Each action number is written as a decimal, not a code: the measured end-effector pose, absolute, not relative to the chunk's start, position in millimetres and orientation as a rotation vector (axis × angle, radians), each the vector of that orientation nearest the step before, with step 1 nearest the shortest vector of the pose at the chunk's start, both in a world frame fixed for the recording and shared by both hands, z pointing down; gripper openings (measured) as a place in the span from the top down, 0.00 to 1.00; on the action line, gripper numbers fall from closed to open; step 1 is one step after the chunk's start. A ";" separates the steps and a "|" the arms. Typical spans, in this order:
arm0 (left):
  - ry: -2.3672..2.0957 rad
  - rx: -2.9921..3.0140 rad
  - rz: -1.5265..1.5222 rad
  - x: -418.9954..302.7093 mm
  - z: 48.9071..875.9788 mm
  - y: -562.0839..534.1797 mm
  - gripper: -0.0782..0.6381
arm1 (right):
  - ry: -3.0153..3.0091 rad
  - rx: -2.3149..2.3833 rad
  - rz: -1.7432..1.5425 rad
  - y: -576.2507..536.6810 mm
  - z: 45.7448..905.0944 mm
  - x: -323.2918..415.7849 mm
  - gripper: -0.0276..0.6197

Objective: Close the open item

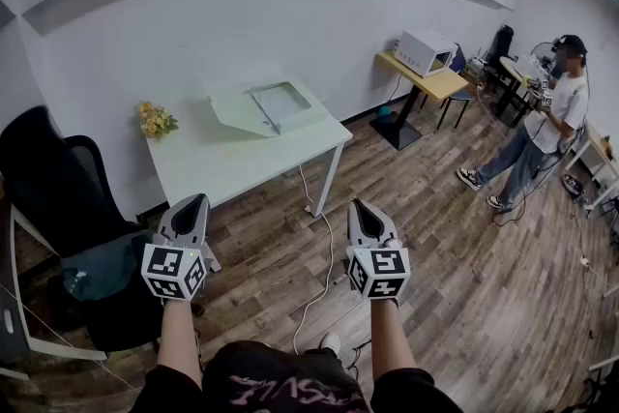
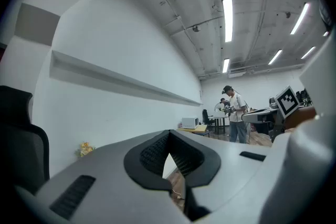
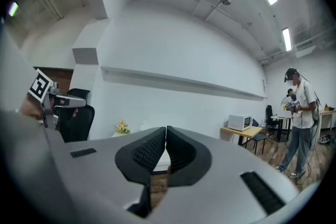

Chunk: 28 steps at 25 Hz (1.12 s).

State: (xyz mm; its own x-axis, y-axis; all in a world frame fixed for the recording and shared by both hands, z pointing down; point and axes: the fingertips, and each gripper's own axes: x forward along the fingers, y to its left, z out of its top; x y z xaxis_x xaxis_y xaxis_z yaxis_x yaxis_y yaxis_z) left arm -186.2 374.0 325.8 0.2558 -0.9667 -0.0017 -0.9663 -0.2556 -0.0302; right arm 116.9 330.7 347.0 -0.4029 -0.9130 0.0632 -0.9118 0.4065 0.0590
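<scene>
A pale, flat box [image 1: 274, 106] lies on the white table [image 1: 222, 160] by the wall, with its lid swung open to the left. Both grippers hang in the air well short of the table, over the wooden floor. My left gripper [image 1: 191, 205] has its jaws together with nothing between them, and the left gripper view shows the same left gripper [image 2: 169, 134] pointing at the wall. My right gripper [image 1: 363, 208] is likewise shut and empty; in its own view the right gripper [image 3: 166, 129] faces the table and wall. The box is hidden behind the jaws in both gripper views.
A small bunch of yellow flowers [image 1: 155, 119] sits at the table's left end. A black office chair [image 1: 58, 198] stands to the left. A white cable [image 1: 324, 276] trails across the floor. A microwave [image 1: 424, 50] rests on a wooden desk at right, near a standing person [image 1: 542, 126].
</scene>
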 end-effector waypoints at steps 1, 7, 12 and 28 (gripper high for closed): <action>1.900 -2.473 -0.021 -187.5 325.1 373.1 0.87 | -2.566 1.666 -0.028 330.4 345.7 114.5 0.92; 1.895 -2.481 -0.033 -190.2 325.5 365.5 0.87 | -2.561 1.659 -0.035 322.9 343.6 108.6 0.92; 1.893 -2.494 -0.034 -194.0 330.5 361.1 0.87 | -2.549 1.661 -0.017 317.3 351.6 105.4 0.92; 1.891 -2.531 -0.068 -210.1 350.3 339.9 0.87 | -2.524 1.645 -0.041 296.8 357.3 81.6 0.92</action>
